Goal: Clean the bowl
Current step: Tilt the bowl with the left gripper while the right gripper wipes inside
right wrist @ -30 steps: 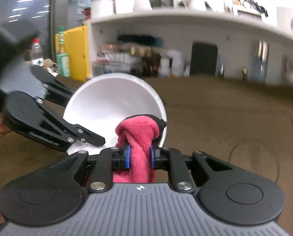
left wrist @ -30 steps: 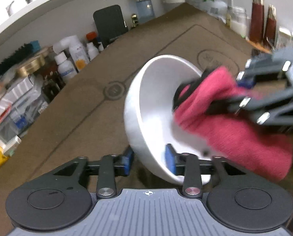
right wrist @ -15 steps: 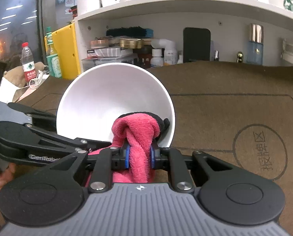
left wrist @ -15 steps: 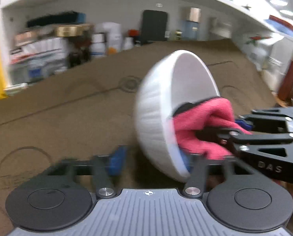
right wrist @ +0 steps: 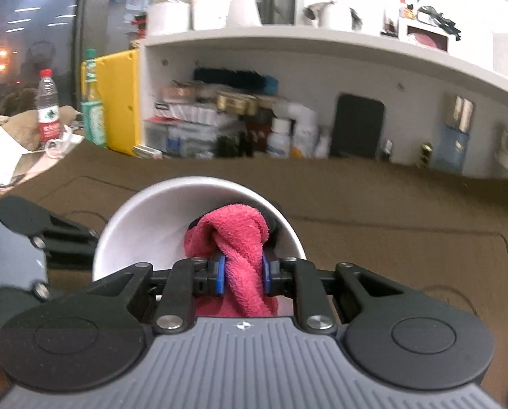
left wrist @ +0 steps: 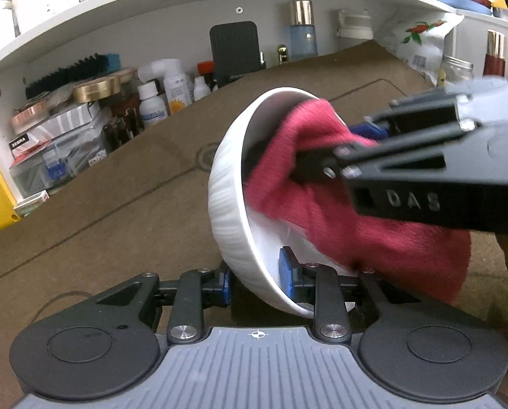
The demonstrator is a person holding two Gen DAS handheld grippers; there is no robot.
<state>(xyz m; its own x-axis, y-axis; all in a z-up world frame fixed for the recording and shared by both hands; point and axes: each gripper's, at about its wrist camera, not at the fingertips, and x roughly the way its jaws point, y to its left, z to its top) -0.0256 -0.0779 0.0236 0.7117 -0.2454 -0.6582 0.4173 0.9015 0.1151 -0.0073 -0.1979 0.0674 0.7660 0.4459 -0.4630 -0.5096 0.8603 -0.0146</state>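
Left claw clamped on a rim, right claw pinched shut, both angled downward.

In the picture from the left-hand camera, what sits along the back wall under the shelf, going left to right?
Black brush → gold tin → white bottles → black panel → blue bottle with a gold cap → flowered bag.

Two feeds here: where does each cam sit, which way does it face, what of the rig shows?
Left wrist: on the left gripper, facing the tilted bowl whose rim its fingers clamp; right gripper crosses in.
Right wrist: on the right gripper, shut on the red cloth, facing into the bowl; left gripper at left edge.
Shared: bowl, cloth, brown mat, shelf.
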